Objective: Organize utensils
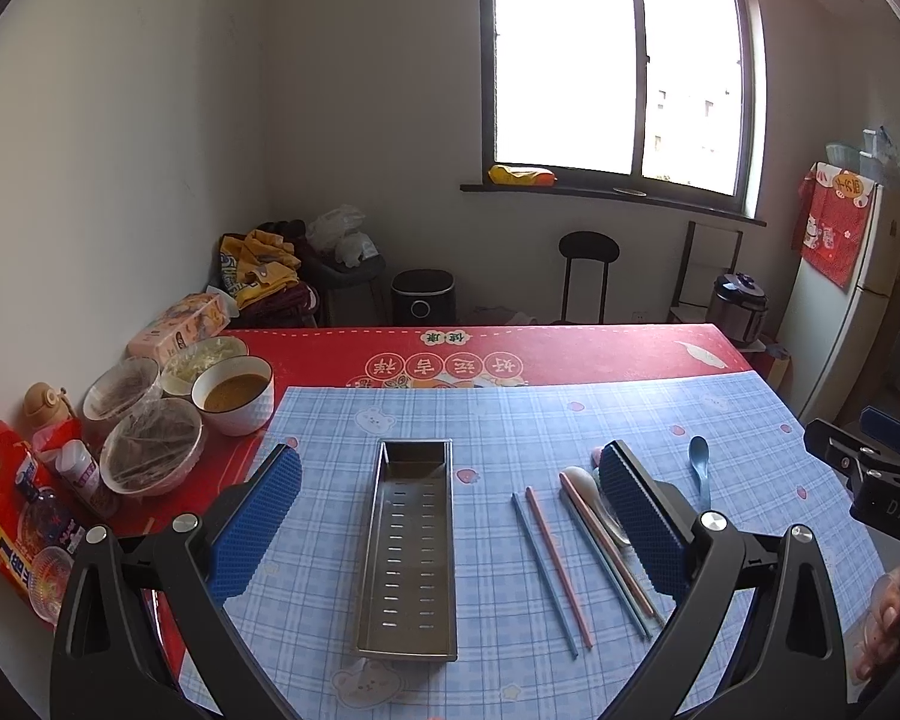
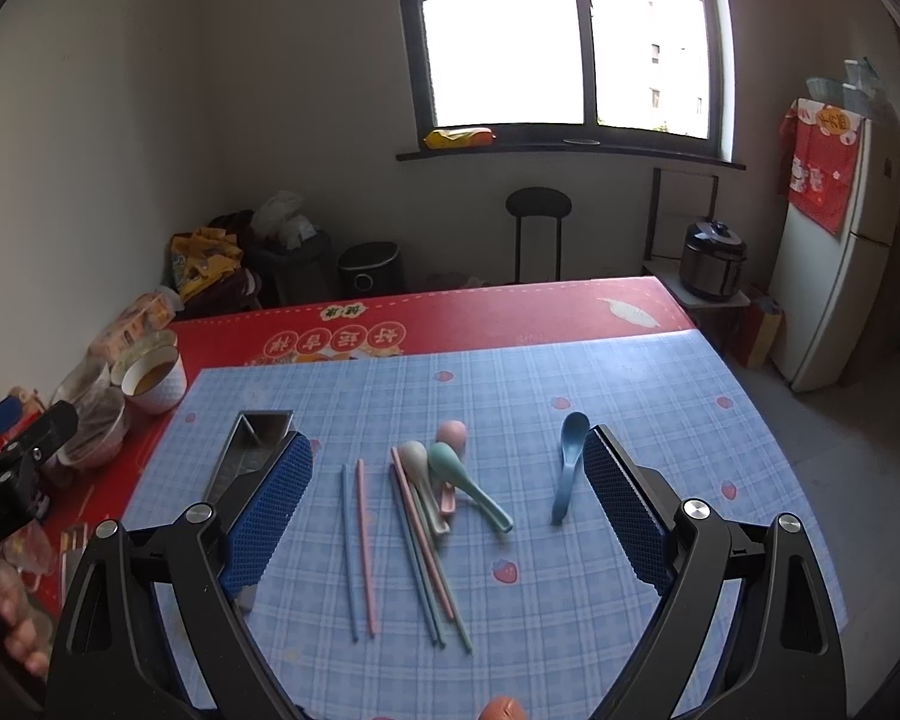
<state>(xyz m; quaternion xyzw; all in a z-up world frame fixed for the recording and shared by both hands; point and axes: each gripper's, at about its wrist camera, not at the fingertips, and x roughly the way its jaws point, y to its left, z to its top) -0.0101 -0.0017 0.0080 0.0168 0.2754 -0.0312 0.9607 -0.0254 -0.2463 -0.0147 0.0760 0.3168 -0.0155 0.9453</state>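
Note:
A long perforated metal tray (image 1: 408, 546) lies empty on the blue checked mat, between the open fingers of my left gripper (image 1: 450, 516). In the right wrist view the tray (image 2: 258, 432) is partly hidden behind my left finger. To its right lie a blue and a pink chopstick (image 2: 357, 546), then a bundle of several chopsticks (image 2: 426, 552) with a white, a green and a pink spoon (image 2: 450, 462) piled on them. A blue spoon (image 2: 570, 462) lies alone further right. My right gripper (image 2: 447, 504) is open and empty above the utensils.
The blue mat (image 2: 570, 570) covers a red tablecloth (image 1: 570, 354). Bowls of food (image 1: 234, 390), covered dishes, bottles and snack packets (image 1: 0, 510) crowd the table's left edge. A window, a stool and a fridge (image 2: 828, 276) stand behind.

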